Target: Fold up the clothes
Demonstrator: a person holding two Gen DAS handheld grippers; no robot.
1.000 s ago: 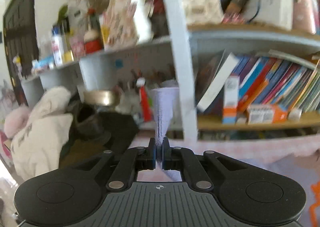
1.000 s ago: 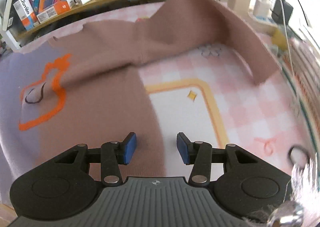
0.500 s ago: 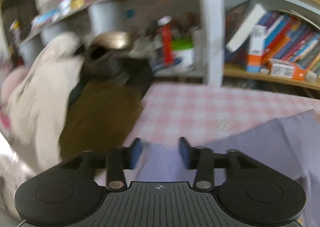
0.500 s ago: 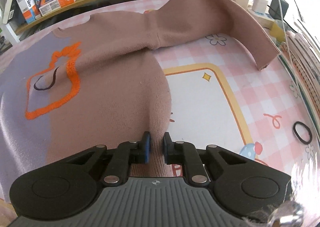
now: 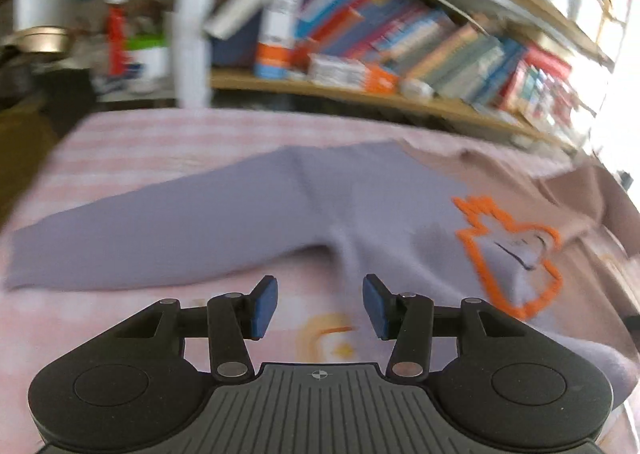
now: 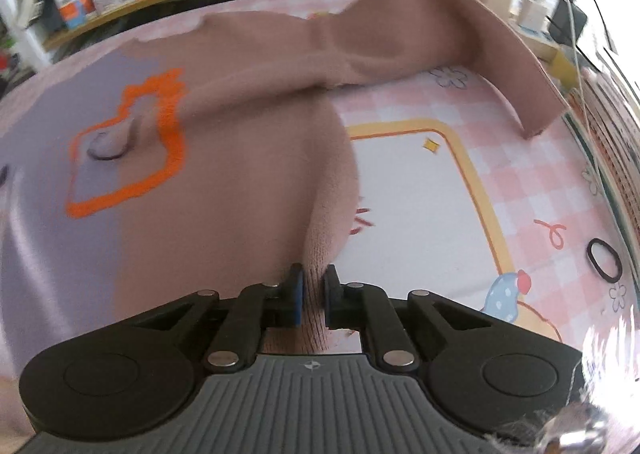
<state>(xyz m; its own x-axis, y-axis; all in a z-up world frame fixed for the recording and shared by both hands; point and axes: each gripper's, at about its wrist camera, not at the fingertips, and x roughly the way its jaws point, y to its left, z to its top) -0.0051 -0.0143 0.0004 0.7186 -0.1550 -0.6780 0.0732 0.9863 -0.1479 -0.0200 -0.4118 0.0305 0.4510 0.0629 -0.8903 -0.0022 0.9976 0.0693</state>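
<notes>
Since a second ago my left gripper [image 5: 319, 308] is no longer pinching the lilac sleeve up in front of the bookshelf [image 5: 360, 65]: it is hanging low over the pink checked mat [image 5: 140, 141], jaws wide apart and holding nothing. My right gripper [image 6: 312, 296], which was standing open over the hem, is now clamped together on a pinch of the brown fabric.

The sweater [image 6: 224, 157] is lying spread face up across the mat, half lilac, half brown, with the orange outline motif [image 6: 132, 145] on its chest. The lilac sleeve [image 5: 160, 230] is lying flat, stretched out to my left, its cuff well away from the body. The brown sleeve [image 6: 460, 33] is arching off to the far right, its cuff hanging near the mat's edge. A black hair tie [image 6: 604, 260] is lying on the mat to the right, apart from the cloth.

I am judging that the hem is being gathered for a fold. To do it well, I am keeping the right pinch firm on the edge and lifting without dragging the body askew; the left jaws are wanting a matching grip on the lilac side of the hem, so both corners travel evenly. The left view is blurring, so I am not trusting fine detail there.
</notes>
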